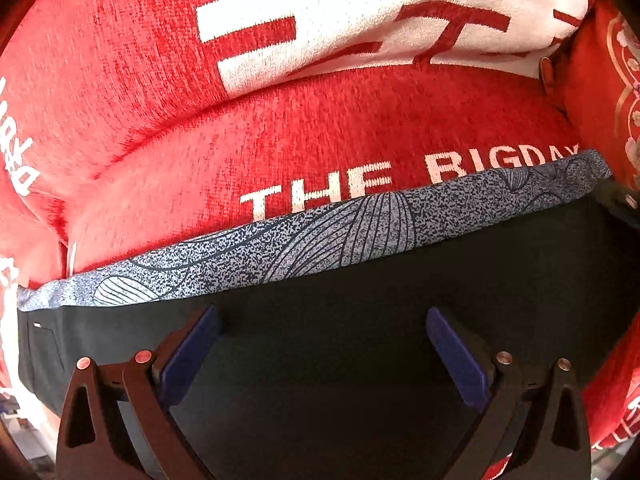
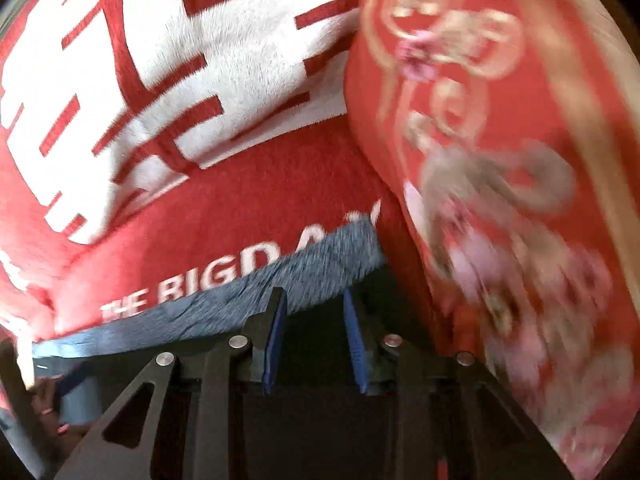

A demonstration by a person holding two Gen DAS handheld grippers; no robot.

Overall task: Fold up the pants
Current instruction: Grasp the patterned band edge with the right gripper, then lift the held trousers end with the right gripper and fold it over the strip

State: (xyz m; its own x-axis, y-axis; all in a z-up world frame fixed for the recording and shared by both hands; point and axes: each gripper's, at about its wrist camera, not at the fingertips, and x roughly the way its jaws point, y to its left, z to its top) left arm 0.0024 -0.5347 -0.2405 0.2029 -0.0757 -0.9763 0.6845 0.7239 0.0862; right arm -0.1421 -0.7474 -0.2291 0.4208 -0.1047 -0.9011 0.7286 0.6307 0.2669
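Pants point(image 1: 340, 332) fill the lower half of the left wrist view: dark fabric lying flat, with a speckled grey patterned waistband point(image 1: 320, 236) running across the far edge. Left gripper point(image 1: 322, 354) sits above the dark cloth, blue-padded fingers point(image 1: 192, 356) spread wide, nothing between them. Whether the tips touch the fabric, cannot tell. Beyond the waistband, a red plush blanket point(image 1: 360, 128) with white lettering "THE BIGDAY", partly cut off by the band. Above it a large white block pattern with red lines. At the right edge, a red cushion point(image 1: 600, 92) with gold ornament.

Right wrist view, motion-blurred. Right gripper point(image 2: 314, 342) points at the right end of the waistband point(image 2: 224, 304), fingers point(image 2: 276, 344) at a narrow gap, not closed, nothing visibly pinched. Dark pants cloth point(image 2: 312, 420) lies under and between the fingers. Same red blanket point(image 2: 240, 184) behind, lettering readable. The red cushion point(image 2: 500, 200) with gold and pink floral print stands close on the right, just beside the gripper and reaching down to the waistband's end.
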